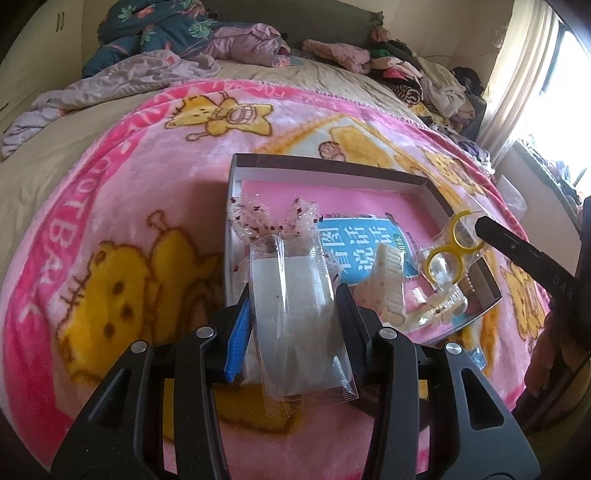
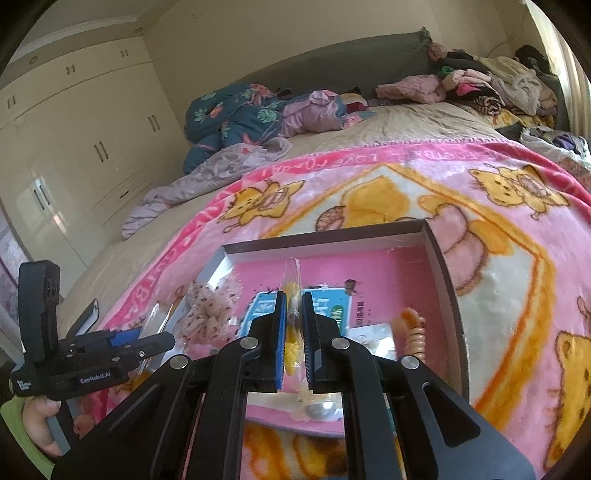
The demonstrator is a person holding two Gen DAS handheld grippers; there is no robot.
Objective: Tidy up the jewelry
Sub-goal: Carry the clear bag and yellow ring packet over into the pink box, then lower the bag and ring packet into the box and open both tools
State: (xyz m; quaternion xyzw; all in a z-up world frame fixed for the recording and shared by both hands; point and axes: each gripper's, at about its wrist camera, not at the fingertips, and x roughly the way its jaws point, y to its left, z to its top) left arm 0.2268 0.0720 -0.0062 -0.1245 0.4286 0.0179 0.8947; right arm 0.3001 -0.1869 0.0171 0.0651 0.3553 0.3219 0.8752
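Observation:
My left gripper [image 1: 297,299] is shut on a clear plastic packet [image 1: 295,317] with something white inside, held over the near left edge of a shallow box [image 1: 332,168] with a pink floor. My right gripper [image 2: 293,310] is shut on a clear packet of yellow rings [image 2: 291,343], seen as the yellow rings packet [image 1: 448,247] over the box's right side. In the box lie a lace bow [image 1: 258,221], a cream claw clip [image 1: 384,288], a clear claw clip [image 1: 443,302] and an orange spiral hair tie [image 2: 413,332].
The box rests on a pink cartoon blanket [image 1: 110,206] spread over a bed. Piled clothes [image 1: 417,85] and bedding [image 1: 155,33] lie at the far end. White wardrobes [image 2: 74,147] stand left; a curtained window [image 1: 524,74] is right. A hand [image 2: 40,417] holds the left gripper's handle.

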